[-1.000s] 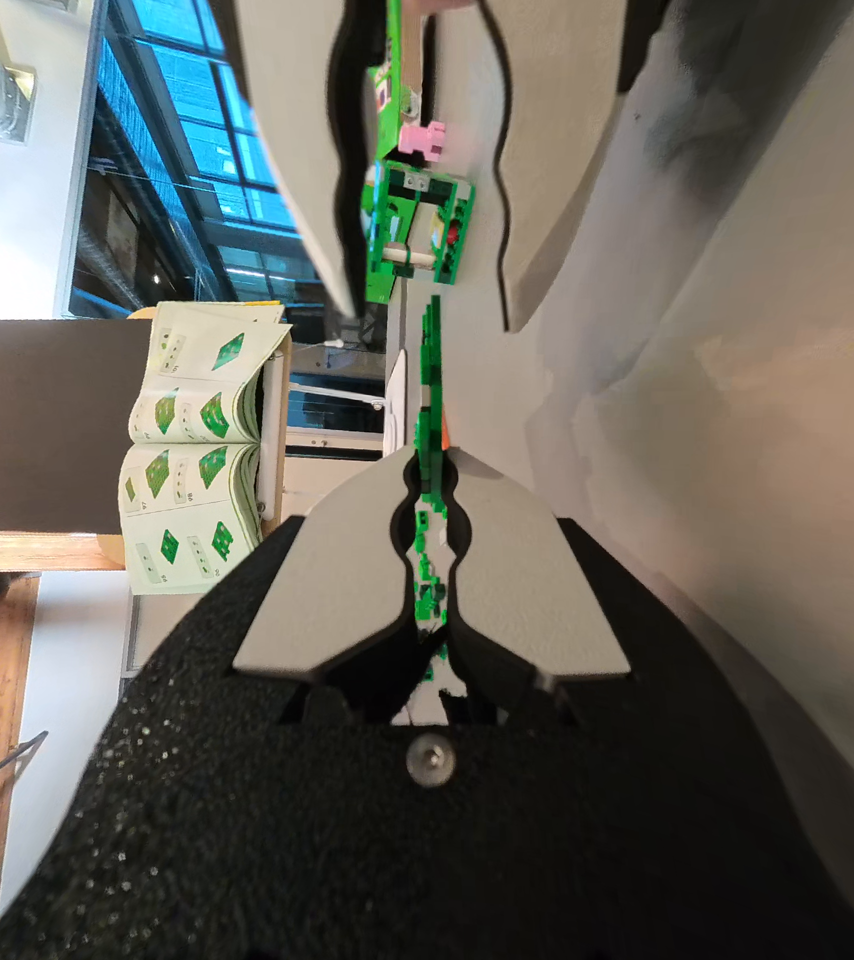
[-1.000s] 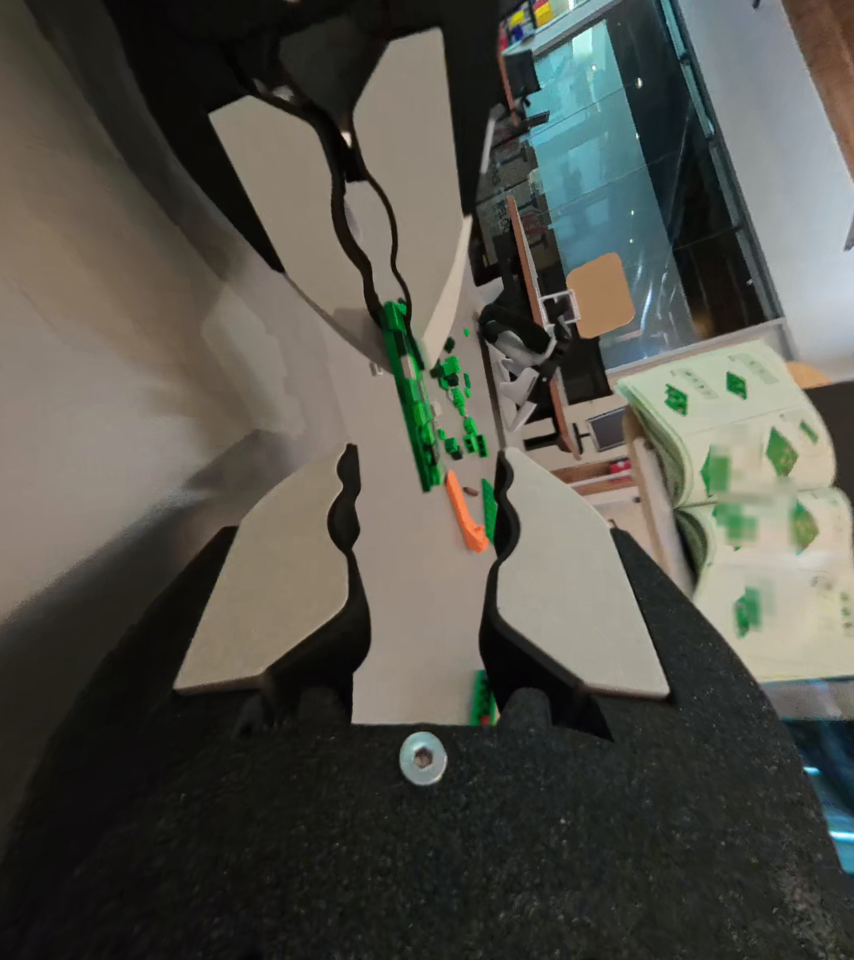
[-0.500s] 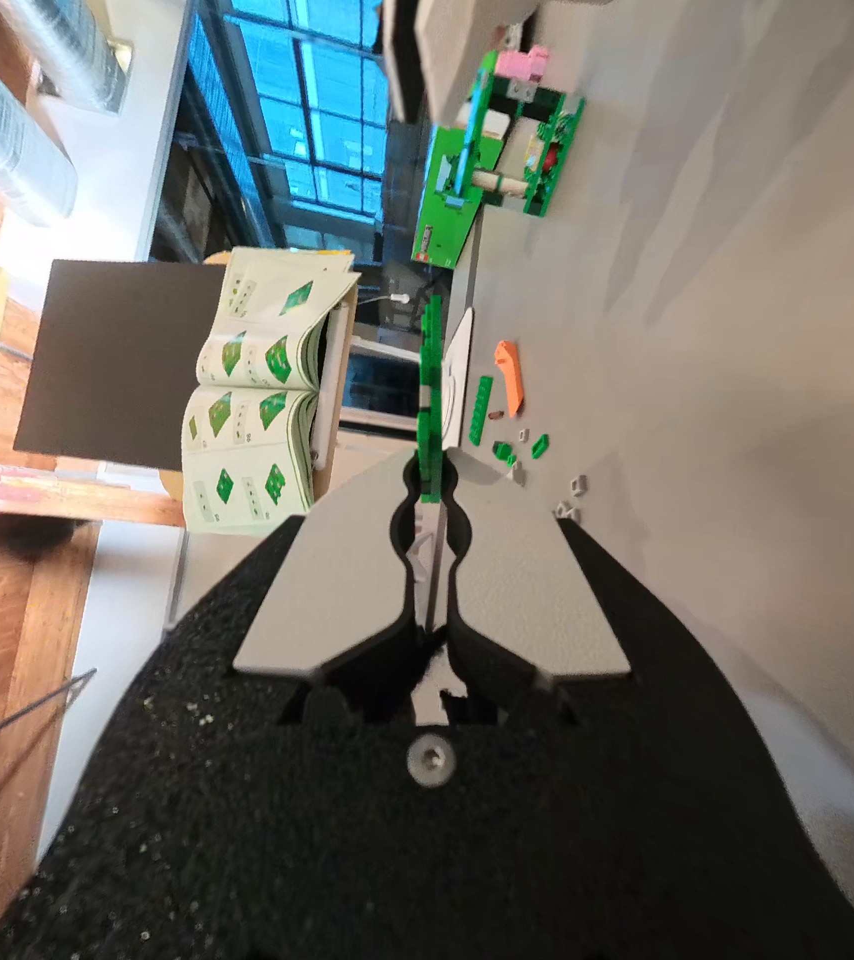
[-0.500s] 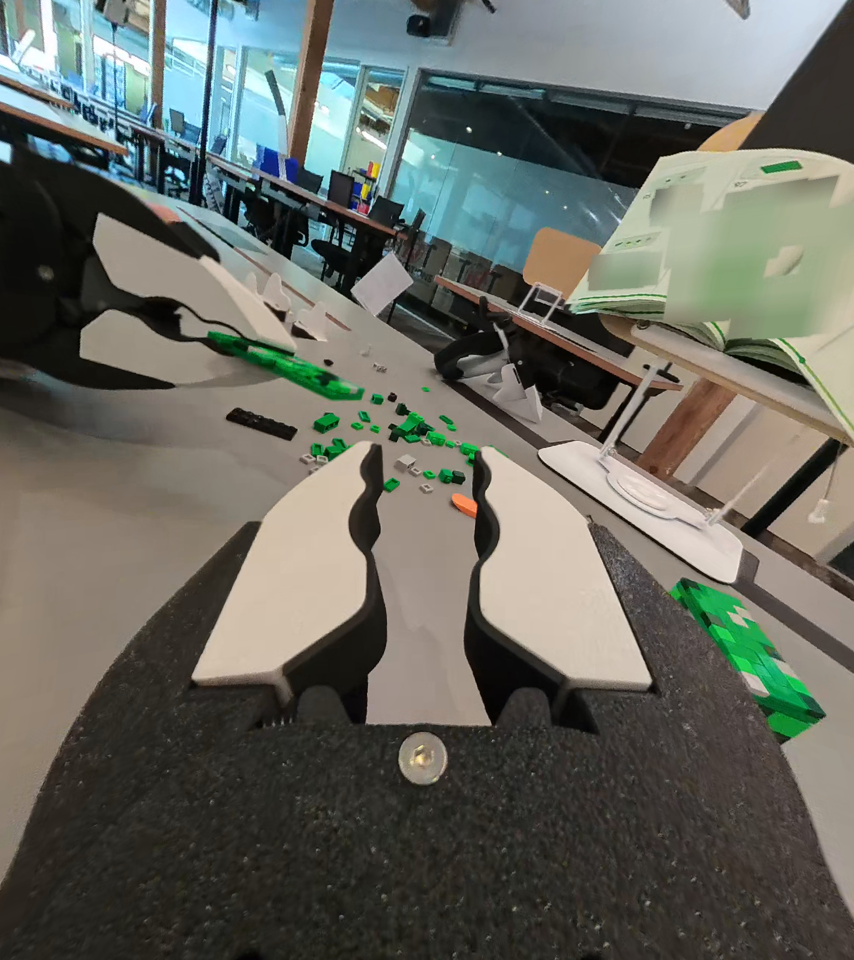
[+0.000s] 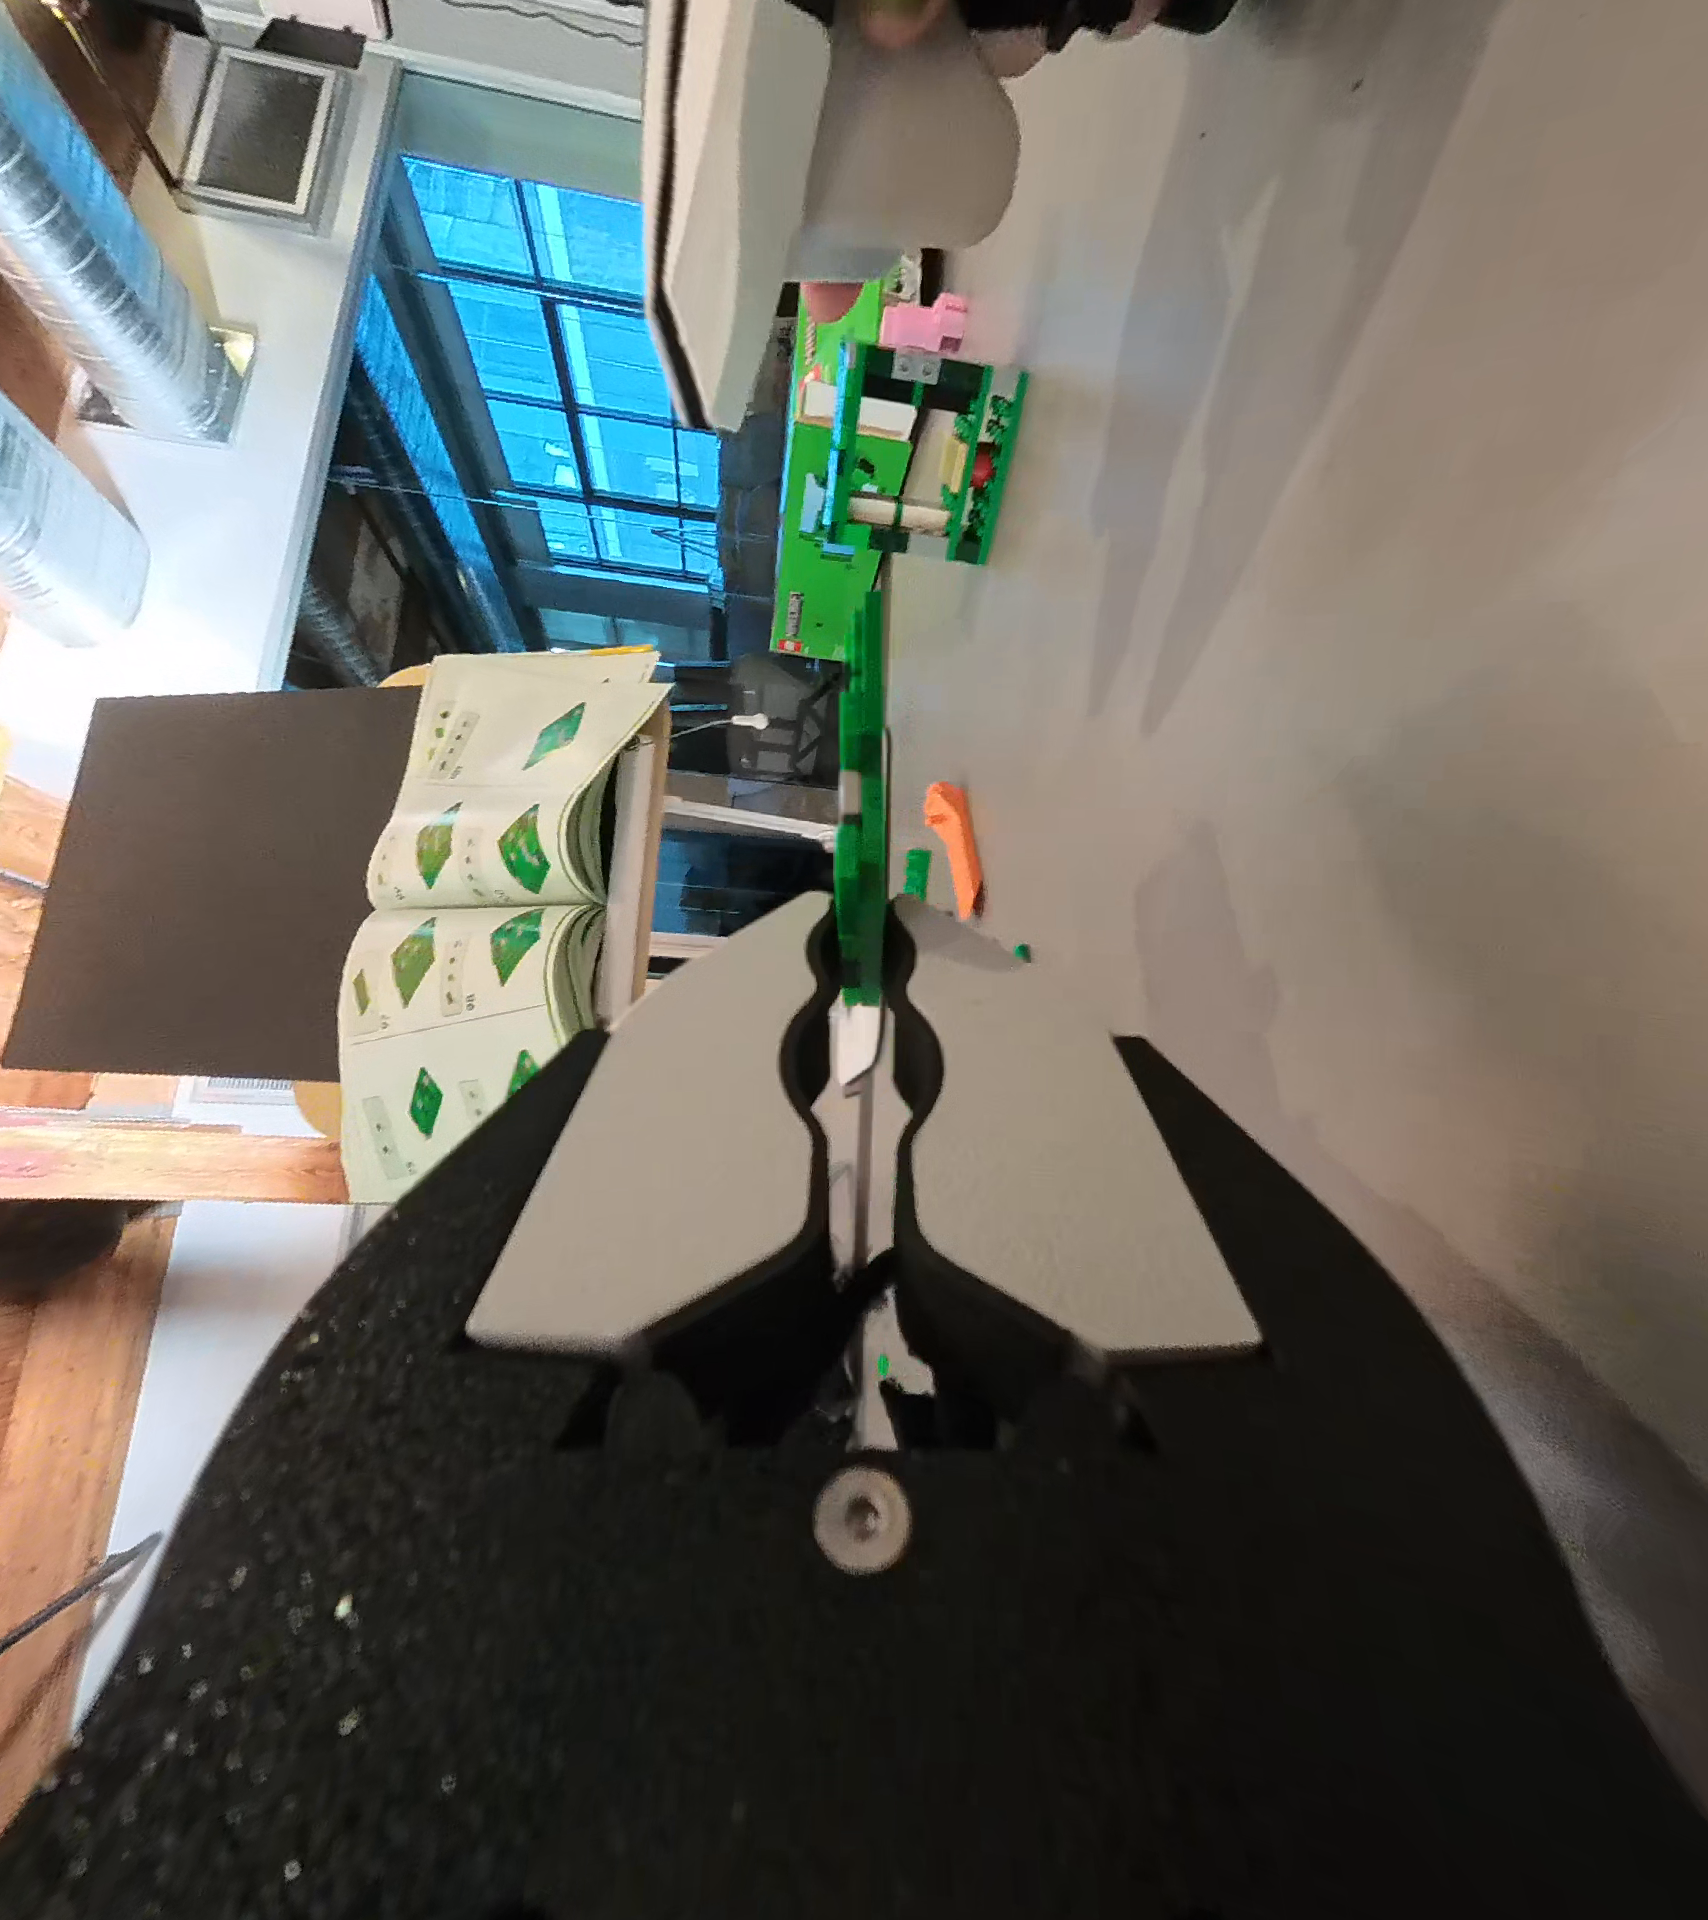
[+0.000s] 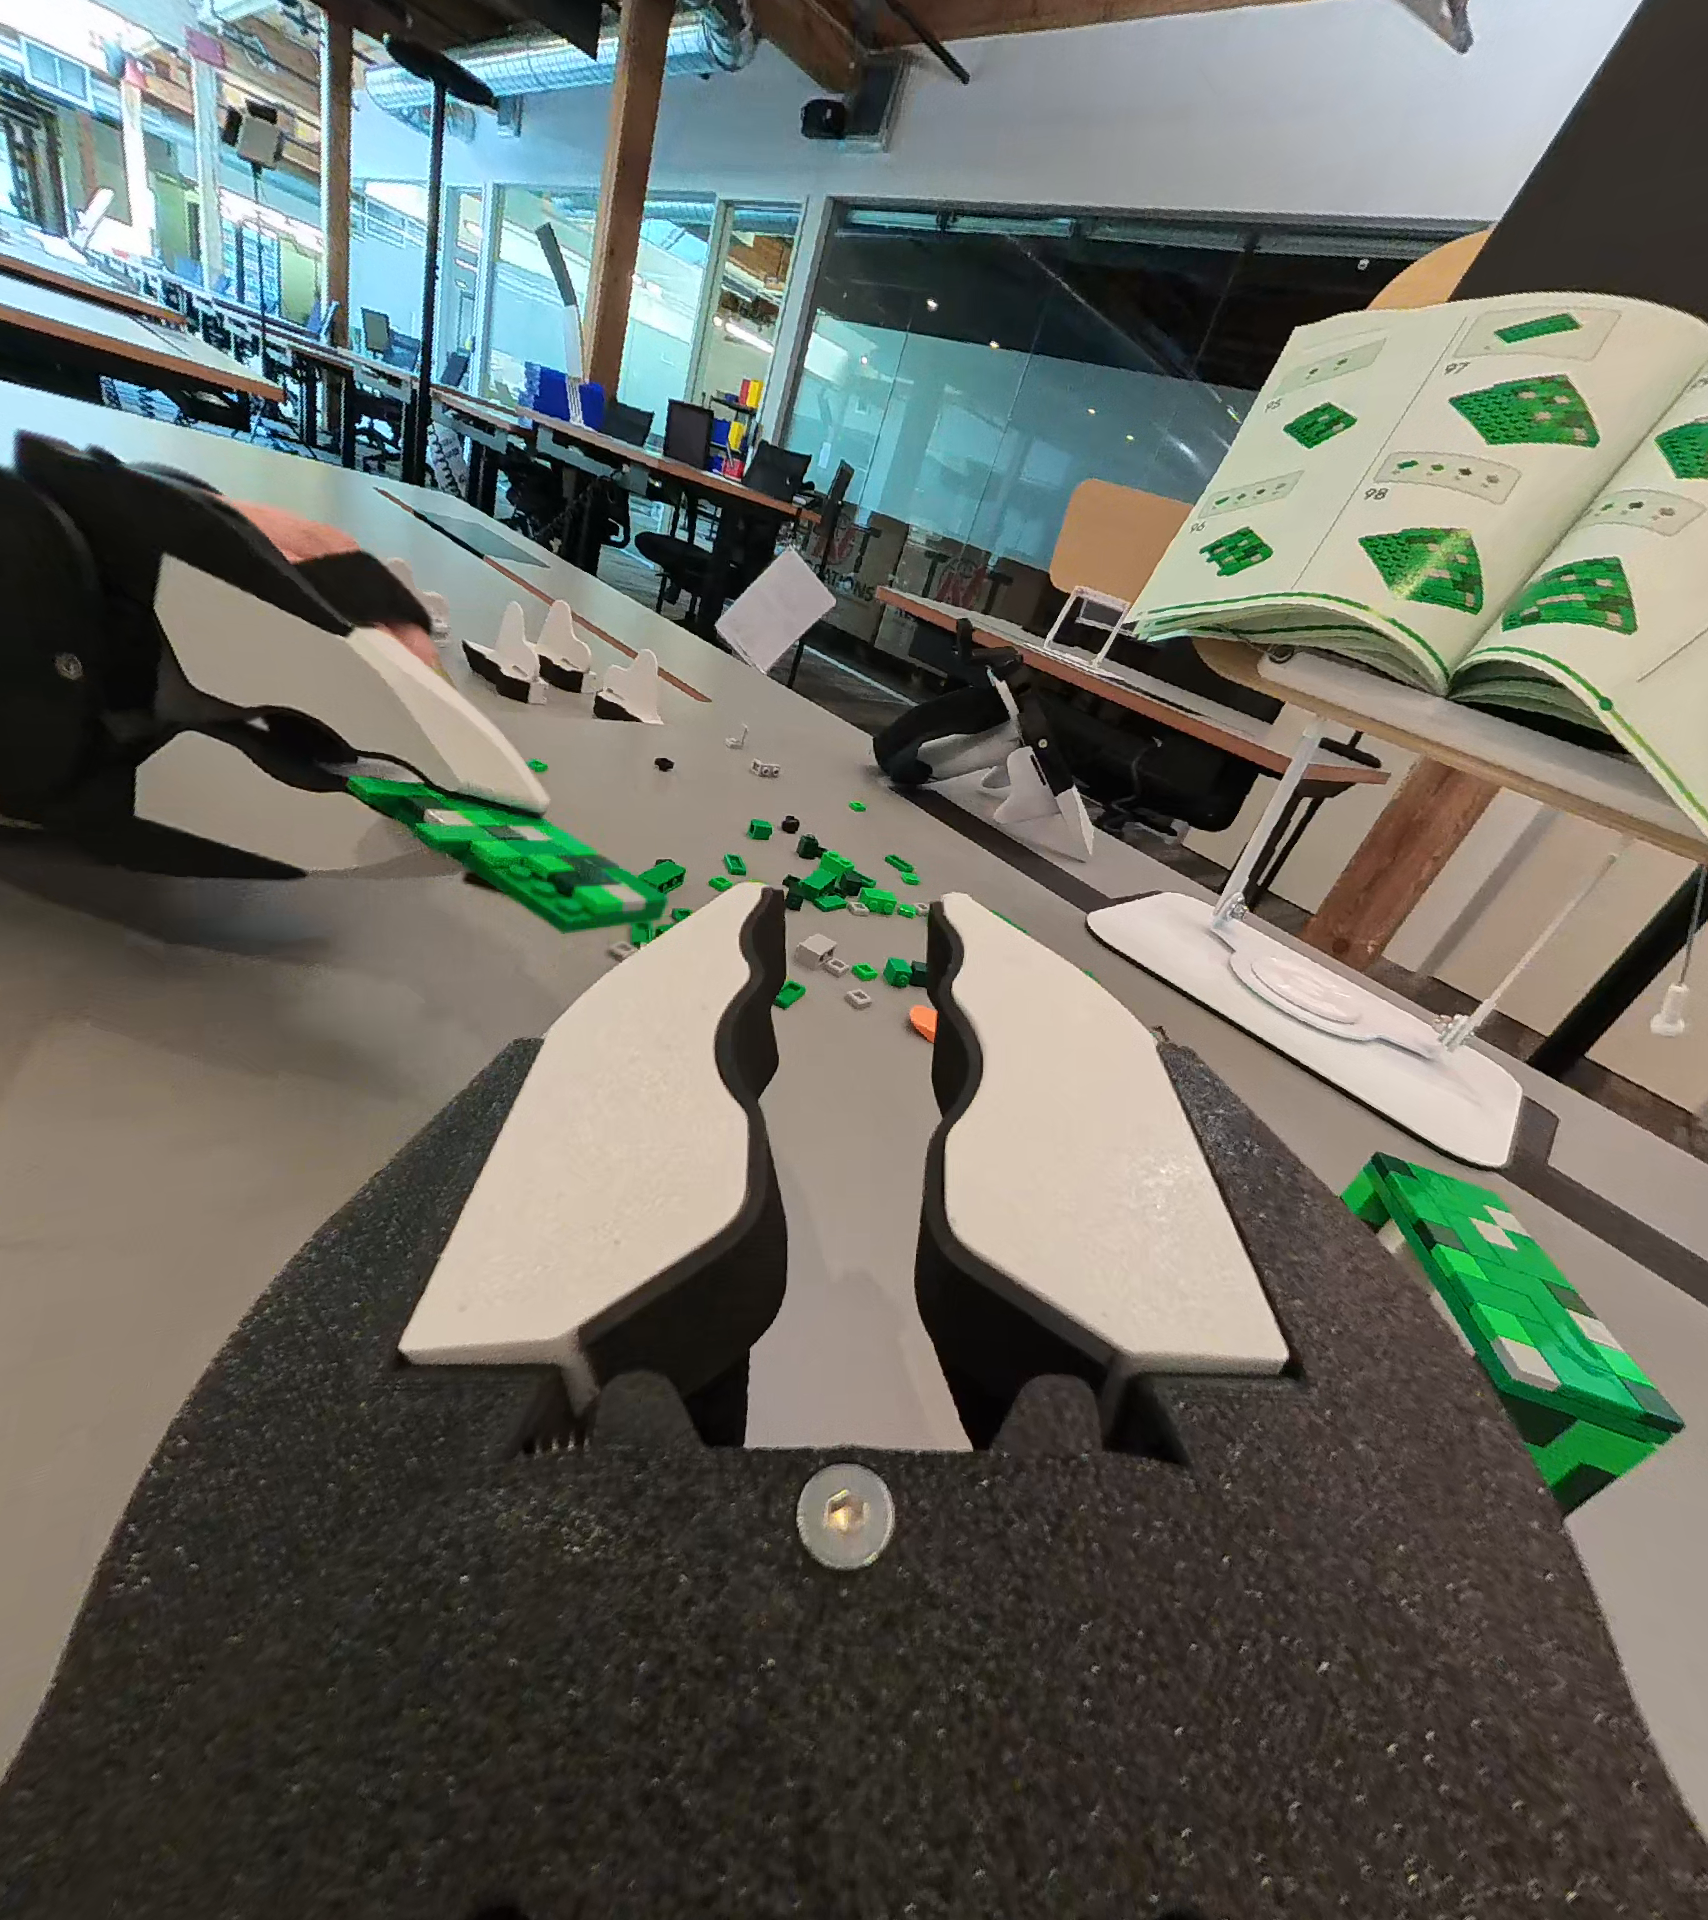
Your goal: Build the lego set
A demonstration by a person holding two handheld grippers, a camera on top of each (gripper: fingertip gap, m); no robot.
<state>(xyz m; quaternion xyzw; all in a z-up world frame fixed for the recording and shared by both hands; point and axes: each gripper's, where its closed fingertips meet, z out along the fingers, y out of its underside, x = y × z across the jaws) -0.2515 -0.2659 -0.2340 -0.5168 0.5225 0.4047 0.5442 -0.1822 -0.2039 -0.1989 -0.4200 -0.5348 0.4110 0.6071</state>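
My left gripper point(image 5: 860, 920) is shut on one end of a flat green plate assembly point(image 5: 856, 790), seen edge-on here. In the right wrist view the left gripper point(image 6: 414, 826) holds that plate point(image 6: 528, 857) just above the grey table point(image 6: 154, 1091), studs up. My right gripper point(image 6: 855, 909) is open and empty, low over the table, right of the plate and apart from it. Loose green and grey pieces point(image 6: 834, 883) lie beyond its fingertips. A partly built green model point(image 5: 907, 462) with a pink piece stands farther along the table.
An open instruction book point(image 6: 1556, 499) rests on a white stand point(image 6: 1307, 1029) at the right. A green tiled block point(image 6: 1510, 1325) lies right of my right gripper. An orange piece point(image 5: 954, 847) lies near the plate. Spare gripper fingers point(image 6: 559, 665) stand farther back. About 11 cm separates my left fingertips from my right.
My right gripper has pulled back from the plate and turned level, staying open. My left gripper keeps hold of the green plate and has shifted a little.
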